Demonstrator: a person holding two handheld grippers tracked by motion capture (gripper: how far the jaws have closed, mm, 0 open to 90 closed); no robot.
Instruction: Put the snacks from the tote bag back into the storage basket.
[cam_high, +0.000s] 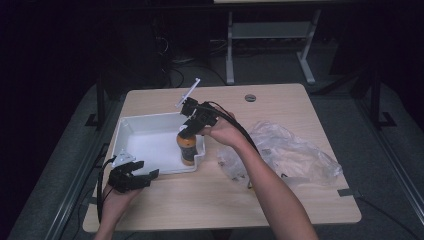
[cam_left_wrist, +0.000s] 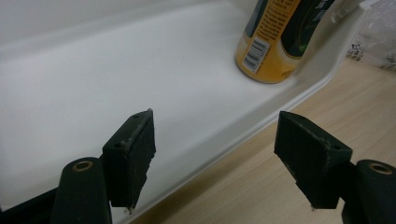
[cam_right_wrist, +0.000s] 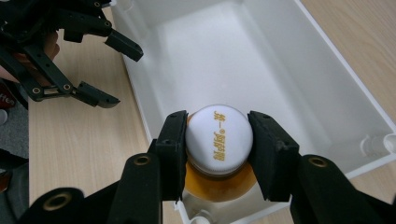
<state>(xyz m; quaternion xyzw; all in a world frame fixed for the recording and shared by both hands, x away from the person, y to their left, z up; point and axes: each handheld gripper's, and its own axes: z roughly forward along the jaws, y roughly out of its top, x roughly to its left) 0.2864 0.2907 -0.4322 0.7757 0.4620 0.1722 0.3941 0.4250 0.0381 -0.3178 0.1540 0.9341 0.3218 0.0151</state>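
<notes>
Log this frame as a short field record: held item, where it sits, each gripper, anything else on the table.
held item: orange bottle with white cap
location: upright in the white bin, at its near right corner
right gripper: jaws closed on the cap from above
left gripper: open, nothing between the jaws, by the bin's front rim
other: crumpled clear plastic bag on the table, right of the bin

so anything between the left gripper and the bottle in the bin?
Only the white bin's near wall. The open left gripper straddles that rim; beyond it, bare floor runs to the orange bottle, which the right gripper grips at the cap.
</notes>
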